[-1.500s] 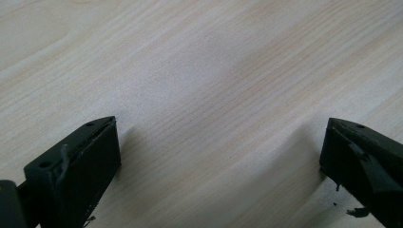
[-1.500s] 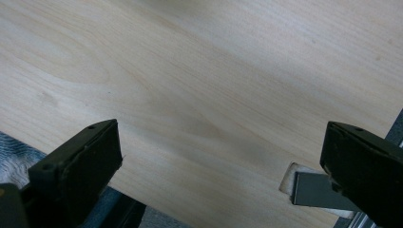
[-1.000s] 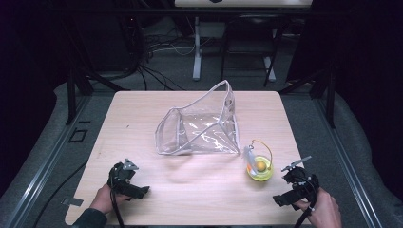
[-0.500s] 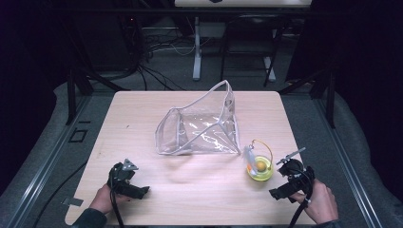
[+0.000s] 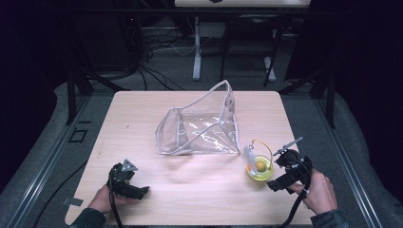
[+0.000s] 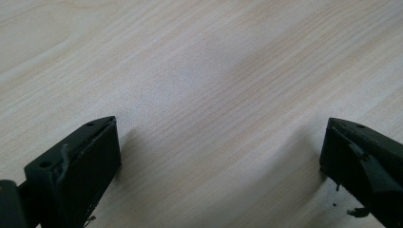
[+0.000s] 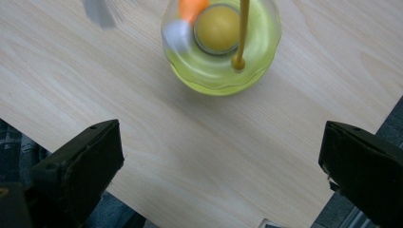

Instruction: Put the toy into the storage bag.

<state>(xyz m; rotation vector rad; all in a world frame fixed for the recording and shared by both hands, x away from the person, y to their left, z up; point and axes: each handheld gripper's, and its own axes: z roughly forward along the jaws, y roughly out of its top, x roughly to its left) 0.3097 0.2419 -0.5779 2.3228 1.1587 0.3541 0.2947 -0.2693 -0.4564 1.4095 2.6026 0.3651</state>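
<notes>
Bare bench (image 5: pixel 199 190) lies between my left hand-held gripper (image 5: pixel 124 183) and right hand-held gripper (image 5: pixel 284 172); passage there is unobstructed. The yellow-green dish (image 5: pixel 259 170) sits just beside my right one, its hoop handle (image 5: pixel 263 148) upright. The clear pouch (image 5: pixel 199 127) blocks mid-bench.

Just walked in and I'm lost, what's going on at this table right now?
A person sits at a wooden table with a claw in each hand. The right claw, jaws open, is next to a small yellow-green container with a wire handle, not touching it. The left claw, also open, rests over bare wood near the front edge. A clear plastic pouch lies open mid-table, untouched.
</notes>
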